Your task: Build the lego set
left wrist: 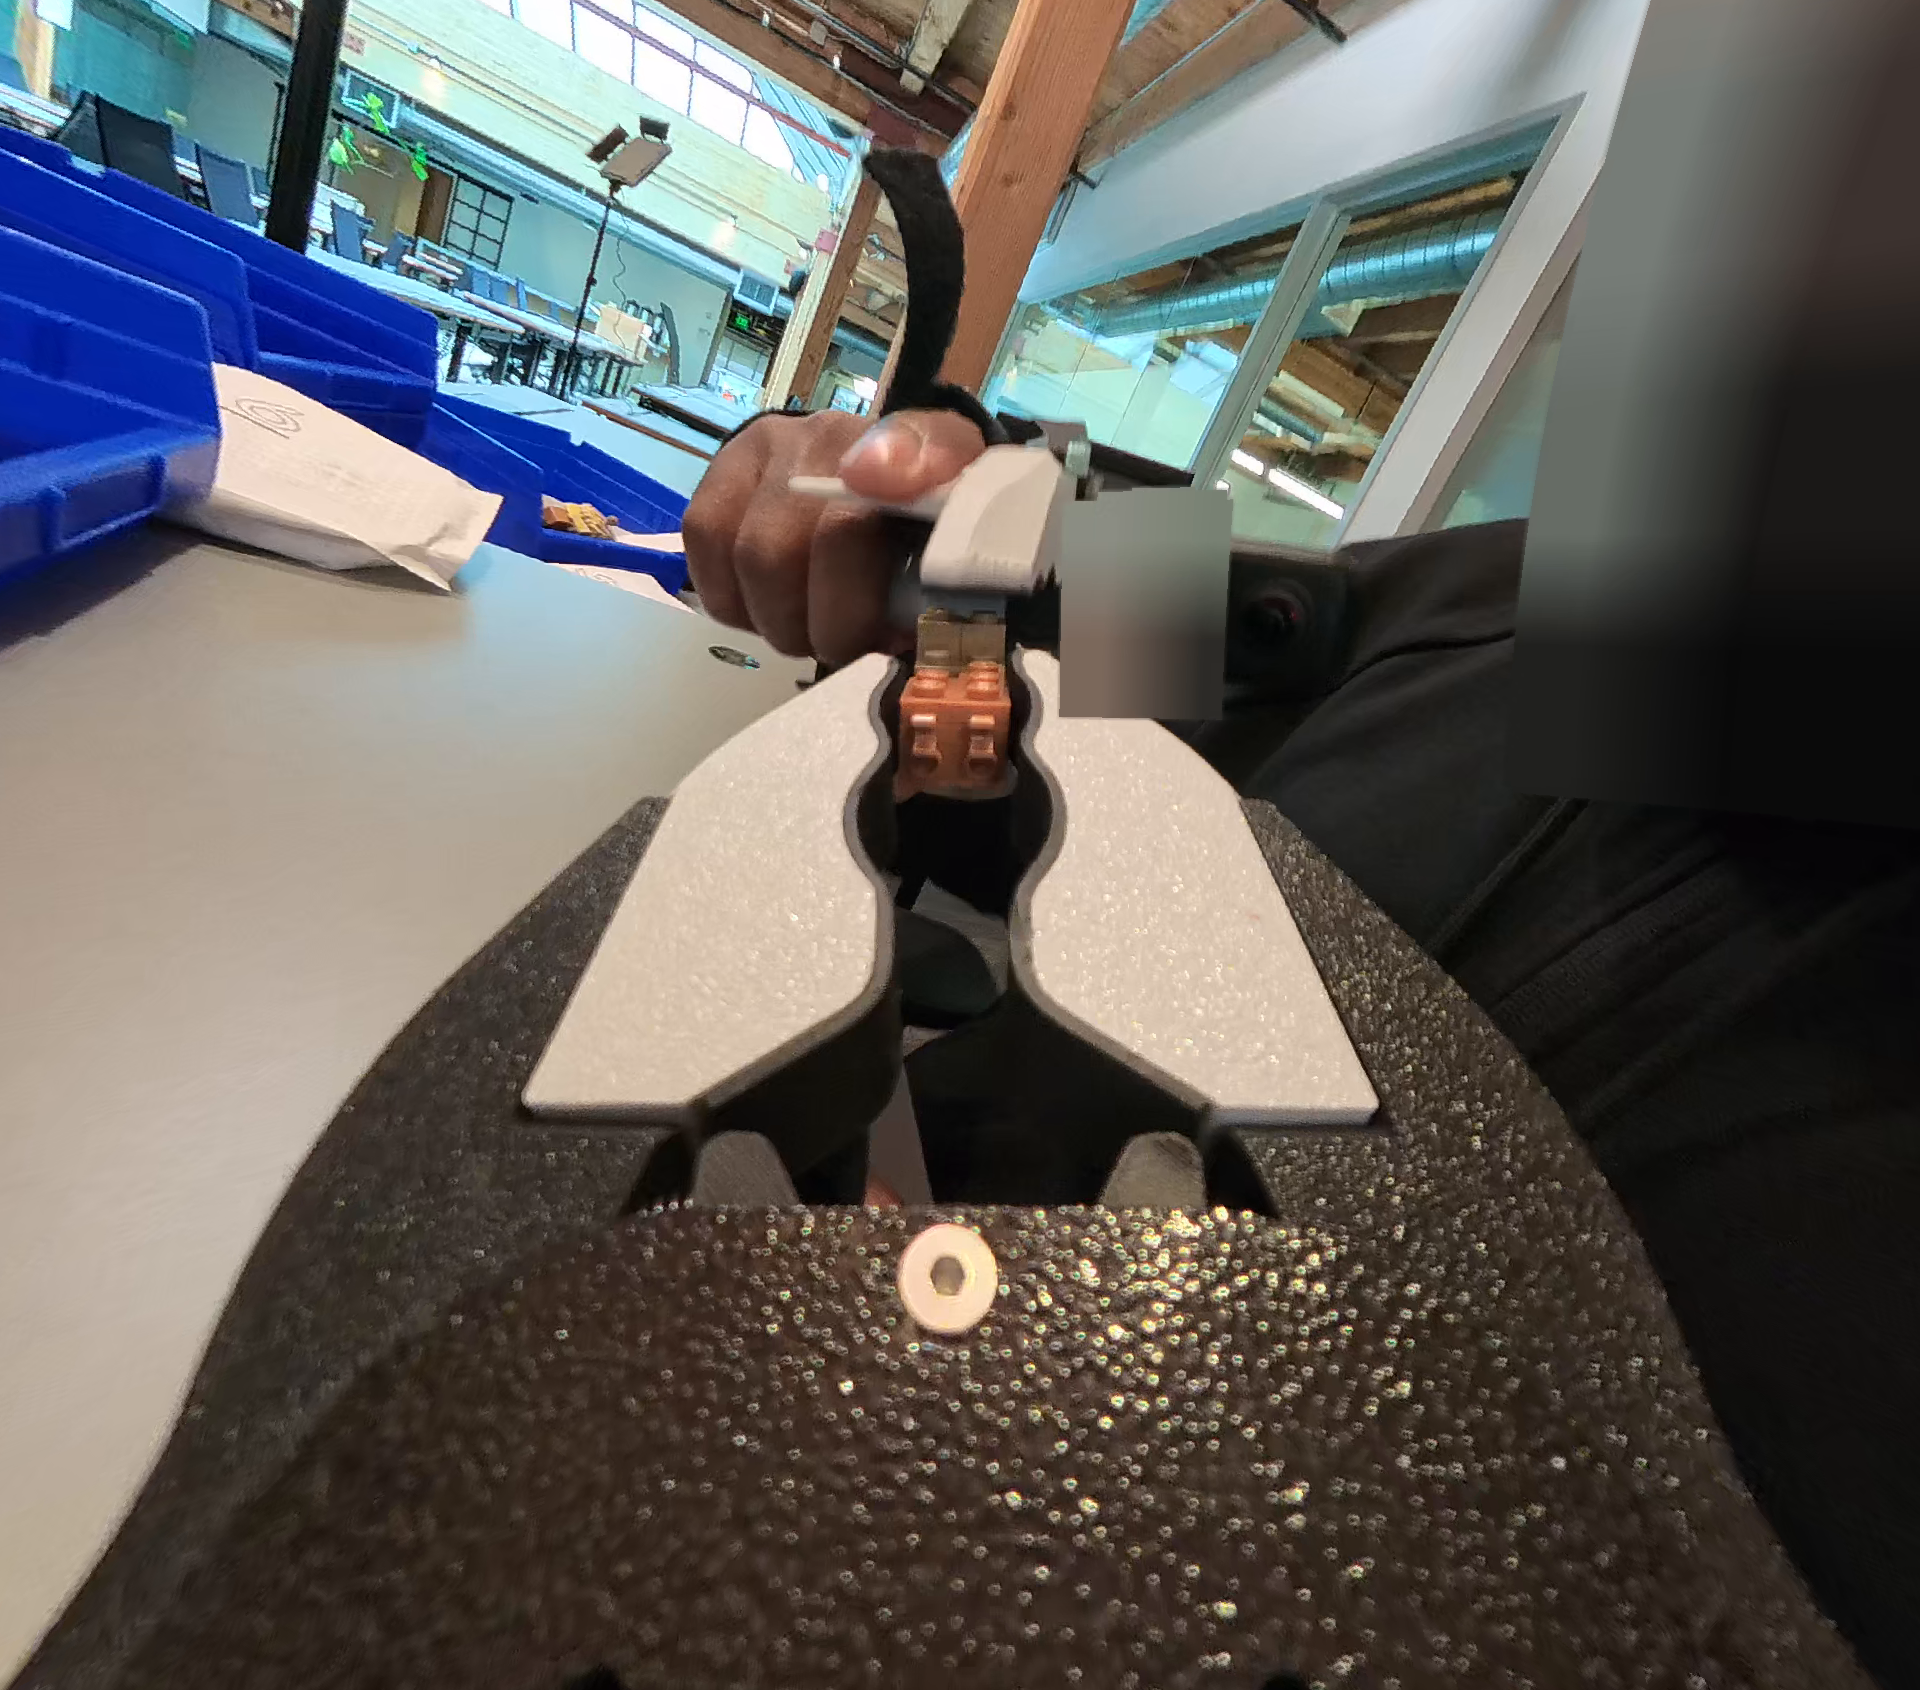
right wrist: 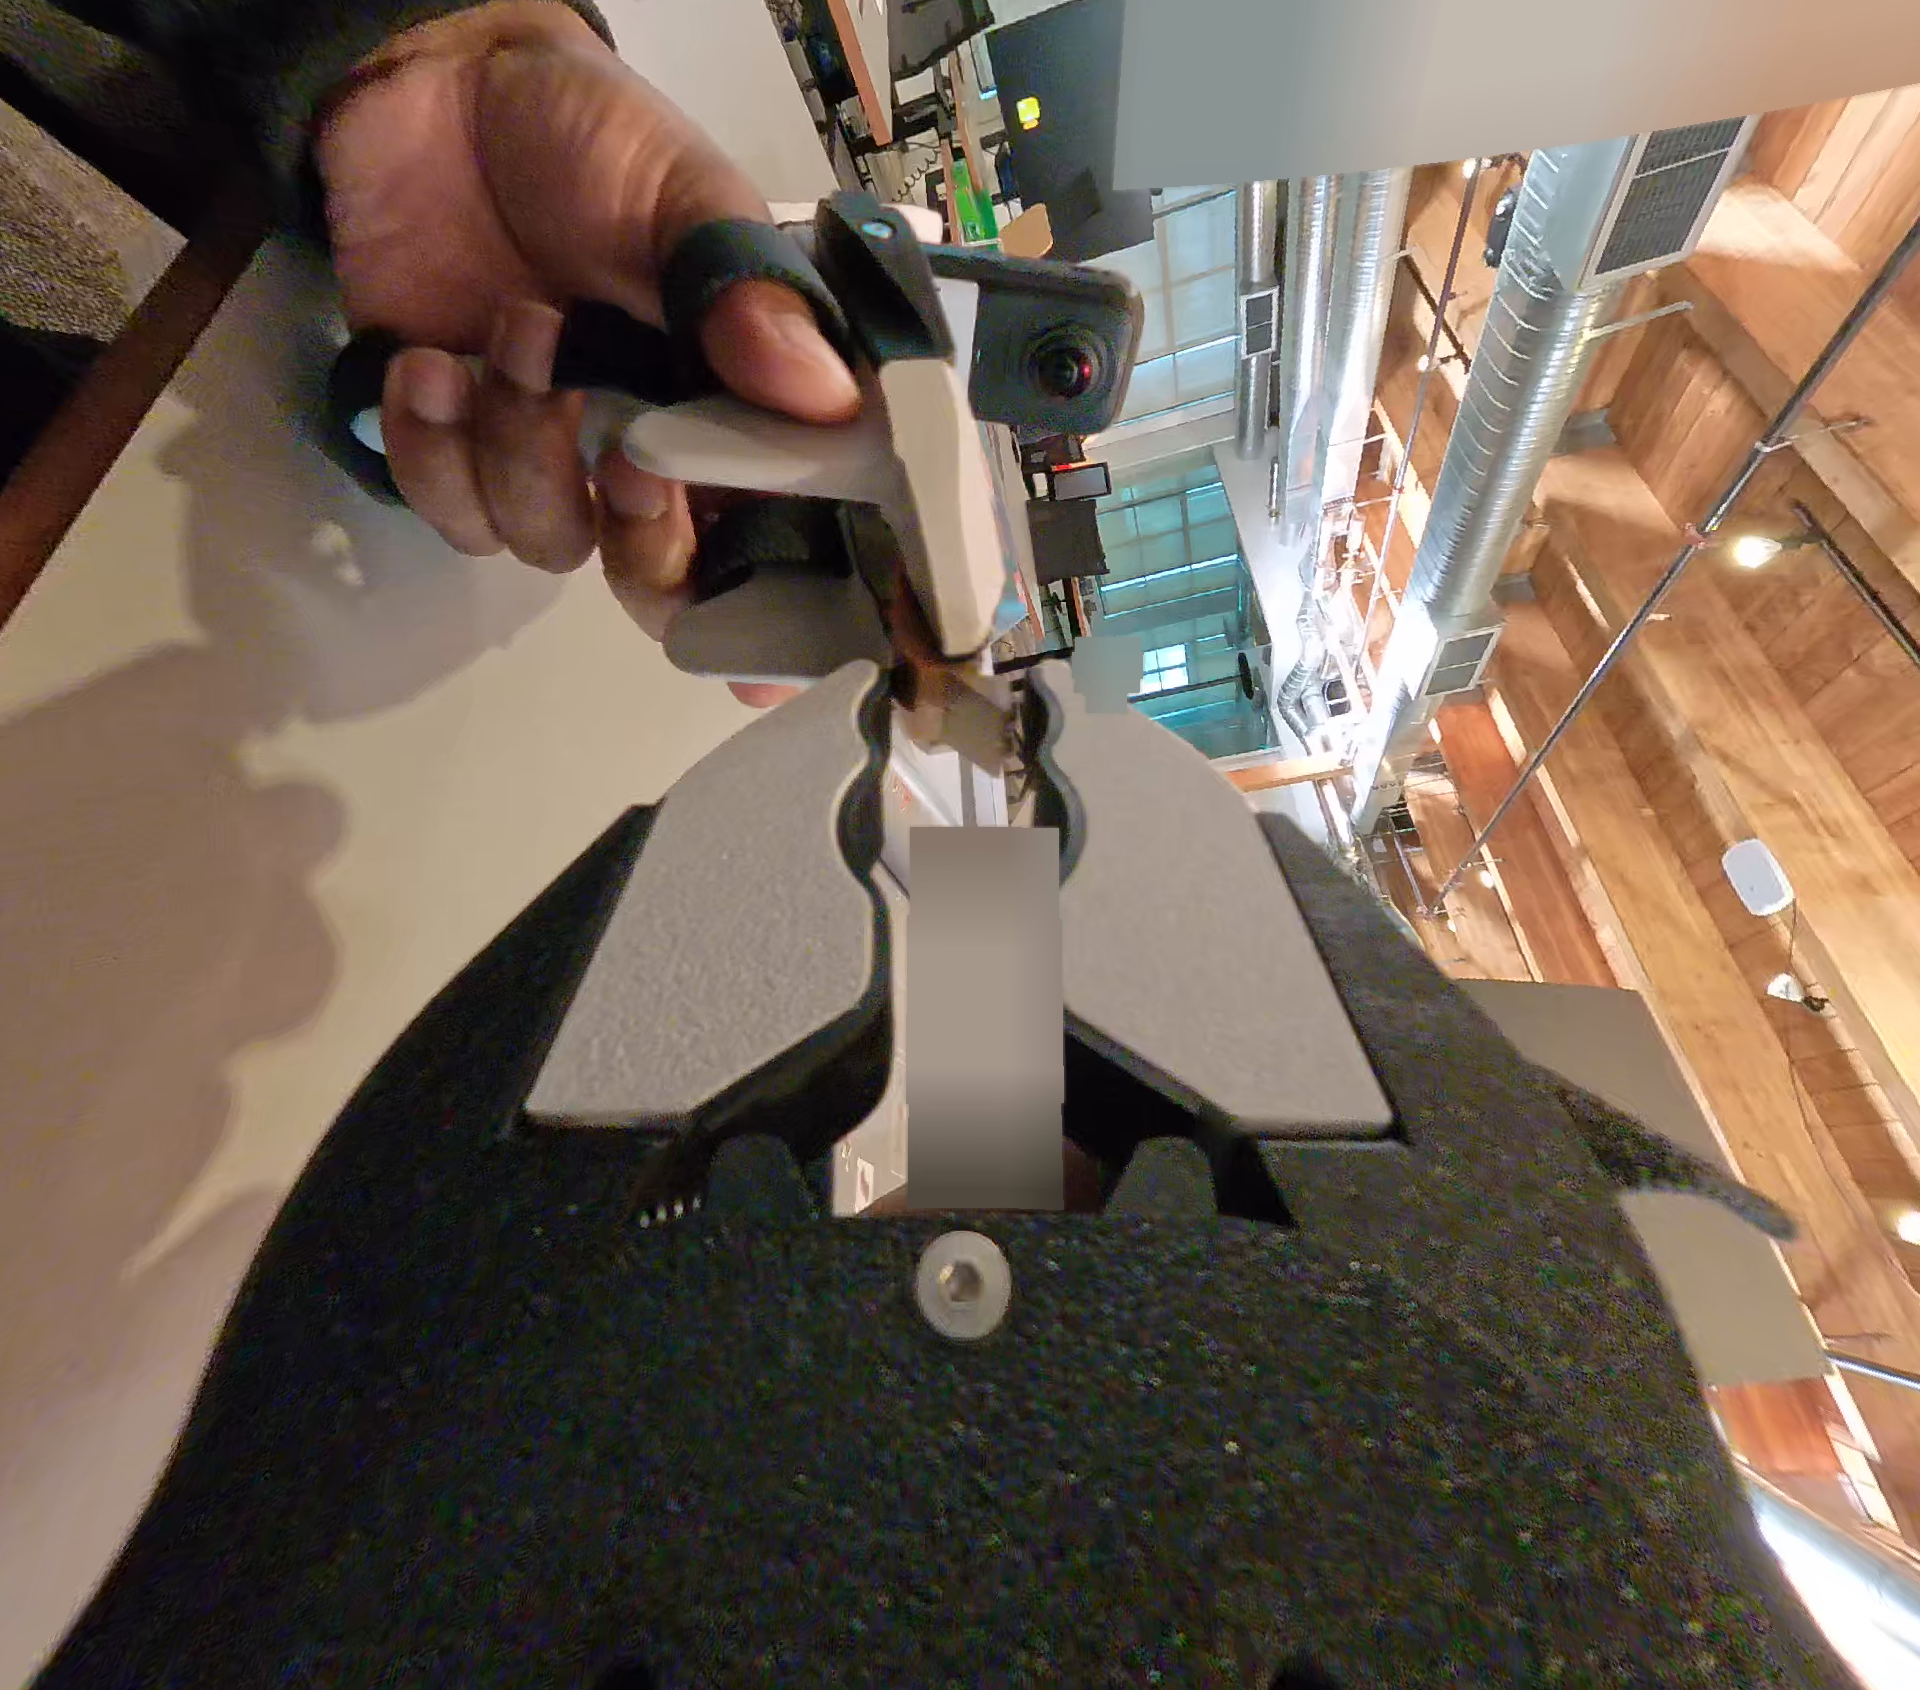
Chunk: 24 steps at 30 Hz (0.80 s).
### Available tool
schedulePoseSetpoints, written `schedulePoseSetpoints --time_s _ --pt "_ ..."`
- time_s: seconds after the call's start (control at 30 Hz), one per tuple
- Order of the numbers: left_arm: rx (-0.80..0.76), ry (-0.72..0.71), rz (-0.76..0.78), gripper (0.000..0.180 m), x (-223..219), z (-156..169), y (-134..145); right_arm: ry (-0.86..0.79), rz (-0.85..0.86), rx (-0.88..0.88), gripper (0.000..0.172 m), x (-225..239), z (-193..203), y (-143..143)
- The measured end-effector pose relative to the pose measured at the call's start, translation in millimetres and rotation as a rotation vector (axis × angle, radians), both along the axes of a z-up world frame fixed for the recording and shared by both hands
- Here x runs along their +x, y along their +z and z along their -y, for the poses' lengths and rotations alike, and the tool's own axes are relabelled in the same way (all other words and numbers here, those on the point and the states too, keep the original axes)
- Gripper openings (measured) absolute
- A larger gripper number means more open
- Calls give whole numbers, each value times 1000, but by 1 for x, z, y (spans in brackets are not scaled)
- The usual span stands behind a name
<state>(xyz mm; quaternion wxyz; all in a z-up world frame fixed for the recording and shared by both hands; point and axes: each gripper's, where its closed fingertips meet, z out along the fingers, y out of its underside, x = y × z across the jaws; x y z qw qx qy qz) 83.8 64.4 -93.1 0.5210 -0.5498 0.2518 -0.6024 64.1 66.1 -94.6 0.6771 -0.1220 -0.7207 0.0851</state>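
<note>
1. Where the left gripper [left wrist: 954, 731] is seen from its own wrist view, an orange studded brick [left wrist: 952, 731] is pinched between its pale fingers [left wrist: 790, 819], with both inner edges pressed against the brick's sides.
2. A tan brick [left wrist: 956, 634] is seated on the orange one's far end, so the stack's long axis runs straight ahead along the fingers.
3. Directly beyond the stack, the right gripper [right wrist: 961, 721] is met tip to tip, its fingers set around the tan brick; whether its pads press cannot be told.
4. Both grippers are held above the grey table's [left wrist: 312, 757] near edge, well apart from the blue bins [left wrist: 125, 393] and white paper [left wrist: 343, 487] at its far side.
5. The right hand [left wrist: 790, 528] is wrapped round its handle, strap looped above.
</note>
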Motion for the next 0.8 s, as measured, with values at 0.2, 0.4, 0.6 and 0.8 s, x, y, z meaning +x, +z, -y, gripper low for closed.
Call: schedulePoseSetpoints --time_s 0.2,0.4,0.6,0.8 --pt "-34 21 -20 21 -3 -6 -4 27 21 -55 20 2 -5 -6" --pt "-89 -8 -101 25 -11 -8 -15 84 96 -123 20 9 -10 -13" --pt "-86 -39 -144 20 -4 -5 -21 129 186 -161 19 8 -10 -23" --pt "-100 -8 -142 18 -7 -9 -21 102 151 -176 30 3 -16 -19"
